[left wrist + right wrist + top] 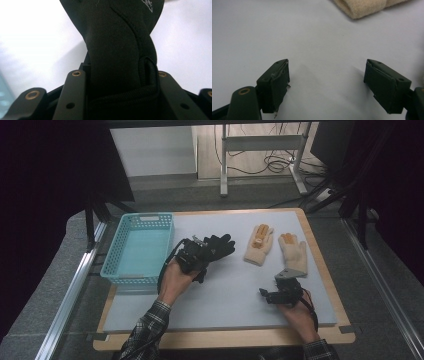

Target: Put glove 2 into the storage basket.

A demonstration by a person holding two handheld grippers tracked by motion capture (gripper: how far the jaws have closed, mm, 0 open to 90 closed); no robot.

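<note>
Left gripper (196,256): fingers clamped on the black glove (218,245), cuff pinched between them, glove fingers sticking out past the tips, just beside the blue basket (138,248). Right gripper (274,295): fingers apart, nothing between them, over bare desk (230,295); cream glove (294,254) lies beyond the tips.

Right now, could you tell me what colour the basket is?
Turquoise basket, clearest in the high view.

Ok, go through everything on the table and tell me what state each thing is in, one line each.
black glove: clamped at its cuff, lifted
left gripper: jaws shut on the black glove
right gripper: jaws open, nothing between them
cream gloves: two, lying flat side by side, untouched
basket: upright, nothing in it
</note>
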